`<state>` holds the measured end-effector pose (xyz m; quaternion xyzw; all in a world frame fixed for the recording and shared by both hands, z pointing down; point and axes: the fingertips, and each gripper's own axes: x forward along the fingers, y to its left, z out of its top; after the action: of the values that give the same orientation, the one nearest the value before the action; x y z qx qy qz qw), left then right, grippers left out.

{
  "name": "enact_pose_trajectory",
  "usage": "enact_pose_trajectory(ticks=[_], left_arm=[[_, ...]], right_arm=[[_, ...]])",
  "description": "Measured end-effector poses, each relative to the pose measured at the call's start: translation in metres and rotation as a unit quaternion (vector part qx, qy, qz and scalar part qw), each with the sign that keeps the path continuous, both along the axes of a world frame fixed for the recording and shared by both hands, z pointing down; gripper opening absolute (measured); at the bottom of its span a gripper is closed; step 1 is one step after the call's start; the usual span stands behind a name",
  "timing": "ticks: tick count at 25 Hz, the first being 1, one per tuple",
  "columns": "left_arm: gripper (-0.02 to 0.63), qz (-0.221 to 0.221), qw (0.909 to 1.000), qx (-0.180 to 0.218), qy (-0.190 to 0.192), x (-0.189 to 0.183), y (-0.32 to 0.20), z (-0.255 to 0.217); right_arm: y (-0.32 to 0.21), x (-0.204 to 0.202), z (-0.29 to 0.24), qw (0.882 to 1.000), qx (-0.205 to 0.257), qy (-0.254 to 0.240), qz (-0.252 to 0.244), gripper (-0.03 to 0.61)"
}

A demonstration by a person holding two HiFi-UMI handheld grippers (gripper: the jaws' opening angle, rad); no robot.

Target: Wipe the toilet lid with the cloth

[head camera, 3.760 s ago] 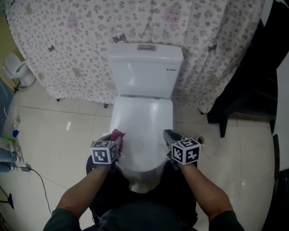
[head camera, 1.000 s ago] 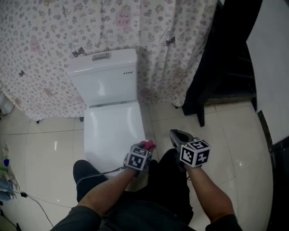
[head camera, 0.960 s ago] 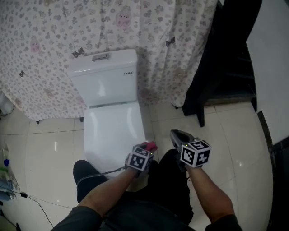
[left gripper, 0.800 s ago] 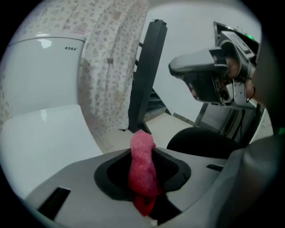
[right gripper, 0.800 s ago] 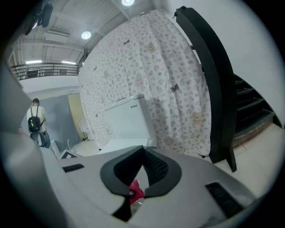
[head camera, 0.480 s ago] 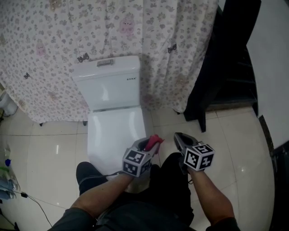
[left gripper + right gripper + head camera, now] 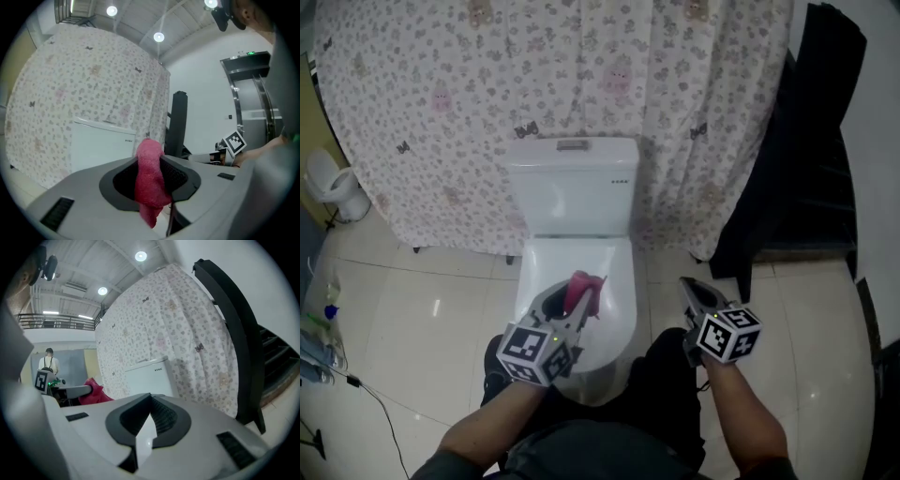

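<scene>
The white toilet stands in the middle of the head view, its tank (image 7: pixel 572 183) at the back and its shut lid (image 7: pixel 591 258) in front. My left gripper (image 7: pixel 574 302) hangs over the front part of the lid, shut on a pink cloth (image 7: pixel 582 287) that sticks up from its jaws. In the left gripper view the cloth (image 7: pixel 150 187) fills the gap between the jaws, with the tank (image 7: pixel 98 150) beyond. My right gripper (image 7: pixel 697 292) is off the toilet's right side, over the floor, shut with nothing in it. Its own view shows the tank (image 7: pixel 149 378) and the cloth (image 7: pixel 93 391) at the left.
A flowered curtain (image 7: pixel 469 94) hangs behind the toilet. A black frame (image 7: pixel 811 178) stands at the right. A small white fixture (image 7: pixel 333 183) sits at the far left, with bottles and a cable (image 7: pixel 323 337) on the tiled floor. My dark-trousered legs (image 7: pixel 666 375) are in front of the bowl.
My left gripper has carried the cloth from the lid's front right edge up and left, over the lid. The head view has swung so the toilet is centred. The right gripper stays shut.
</scene>
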<state>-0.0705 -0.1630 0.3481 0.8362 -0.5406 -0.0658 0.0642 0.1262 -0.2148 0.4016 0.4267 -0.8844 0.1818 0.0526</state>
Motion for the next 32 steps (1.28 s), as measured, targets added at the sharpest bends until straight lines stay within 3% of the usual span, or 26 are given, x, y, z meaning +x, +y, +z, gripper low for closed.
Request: enact_pose_trajectory(ticks=[4,12,15,20,28,32], left_arm=[[0.121,-0.063,0.9980,0.004,-0.003,-0.063,0.015,-0.011],[0.122,-0.134,0.9897,-0.050,-0.010,-0.135,0.017,0.031],[0.121,-0.145,0.9860,-0.083,0.001,-0.146,0.011,0.060],[0.121,-0.161,0.9771,-0.137,-0.026,-0.159,-0.015,0.115],[0.123,-0.178,0.9546,-0.232,-0.054,-0.174,-0.048,0.200],[0.123,-0.199,0.9421,-0.263,-0.060,-0.184,-0.061,0.233]], right_arm=[[0.003,-0.033,-0.010,1.000,0.010,-0.009,-0.026,0.005],[0.013,-0.068,-0.001,0.999,0.000,-0.008,-0.049,0.005],[0.011,-0.073,0.005,0.999,-0.007,-0.002,-0.053,0.005],[-0.001,-0.082,0.026,0.998,-0.023,0.011,-0.055,0.005],[-0.019,-0.089,0.088,0.994,-0.080,0.045,-0.052,0.005],[-0.026,-0.091,0.093,0.994,-0.073,0.067,-0.049,0.005]])
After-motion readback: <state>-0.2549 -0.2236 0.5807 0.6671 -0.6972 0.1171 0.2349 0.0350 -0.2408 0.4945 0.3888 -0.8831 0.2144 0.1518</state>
